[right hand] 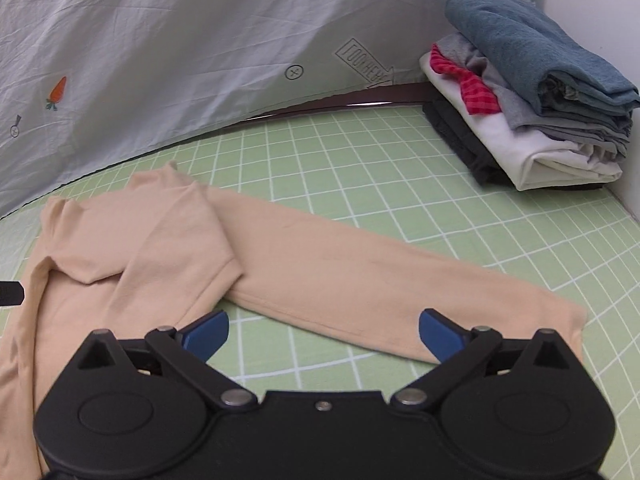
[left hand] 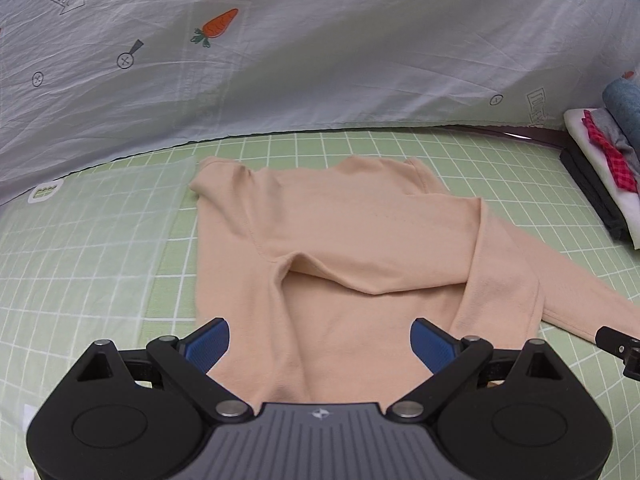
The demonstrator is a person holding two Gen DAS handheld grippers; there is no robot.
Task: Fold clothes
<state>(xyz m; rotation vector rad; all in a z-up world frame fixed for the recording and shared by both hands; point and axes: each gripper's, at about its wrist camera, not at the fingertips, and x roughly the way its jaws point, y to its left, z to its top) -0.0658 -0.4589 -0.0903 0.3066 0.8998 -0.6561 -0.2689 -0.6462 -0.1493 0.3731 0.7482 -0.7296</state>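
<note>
Lying spread on the green grid-patterned cover of the counter, the peach long-sleeved top has one sleeve folded across its body while the other sleeve stretches out flat toward the right side. In the left wrist view the garment's lower part runs down beneath the left tongs, whose blue-padded fingers stand wide apart over the fabric with nothing pinched between them; whether the pads touch the cloth cannot be told. In the right wrist view the right tongs are likewise spread wide and empty, one blue finger over the lower edge of the outstretched sleeve near its cuff, the other above bare green cover just beside the folded part of the top. A dark tip of the right tongs shows at the right edge of the left view, near the sleeve's end. Well apart from the top, at the far right of the counter, sits a stack of folded clothes: a blue-grey piece on top, grey and red checked pieces under it, then white, with something dark at the bottom. Behind everything hangs a wrinkled pale sheet printed with a carrot and small round marks.
</note>
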